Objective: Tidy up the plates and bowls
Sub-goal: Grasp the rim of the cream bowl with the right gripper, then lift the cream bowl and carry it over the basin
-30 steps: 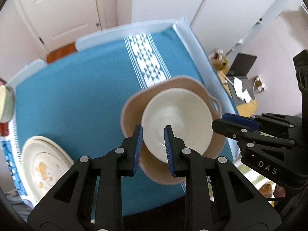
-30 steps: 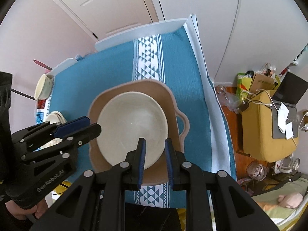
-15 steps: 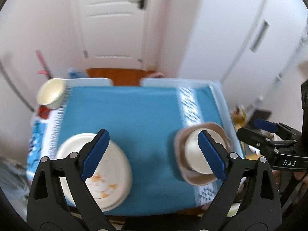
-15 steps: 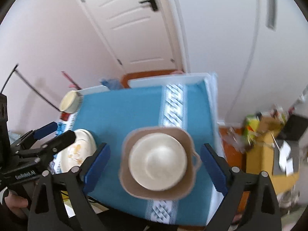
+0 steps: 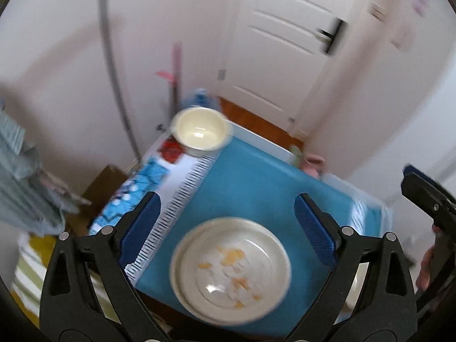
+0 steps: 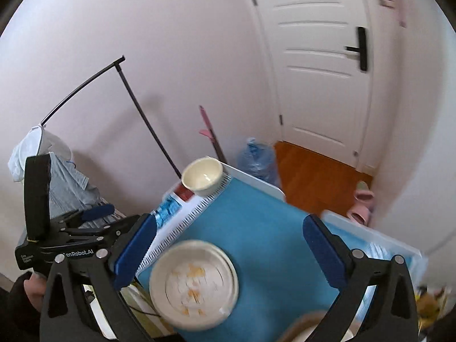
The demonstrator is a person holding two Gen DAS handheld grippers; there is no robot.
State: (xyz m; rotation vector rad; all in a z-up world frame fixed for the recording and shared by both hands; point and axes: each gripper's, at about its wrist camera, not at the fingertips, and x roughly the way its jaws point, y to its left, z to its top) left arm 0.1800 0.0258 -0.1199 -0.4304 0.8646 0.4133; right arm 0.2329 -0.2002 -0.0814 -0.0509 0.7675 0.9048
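A stack of white plates (image 5: 232, 268) with orange food stains lies on the blue tablecloth near the table's near-left corner; it also shows in the right wrist view (image 6: 193, 285). A cream bowl (image 5: 201, 131) sits at the far-left corner, seen too in the right wrist view (image 6: 203, 176). My left gripper (image 5: 226, 230) is open and empty, high above the plates. My right gripper (image 6: 228, 252) is open and empty, above the table. The tan dish (image 6: 302, 329) with a white bowl peeks in at the bottom right of the right wrist view.
The blue cloth (image 5: 256, 188) covers a small table with a white rim (image 6: 256, 181). A wall, a white door (image 6: 319, 65), a water bottle (image 6: 258, 158) and a black stand (image 6: 142, 108) lie beyond. The left gripper's body (image 6: 68, 242) is at left.
Both grippers opened wide from near shut, rose, and swung left from the tan dish and white bowl toward the stained plates and the cream bowl.
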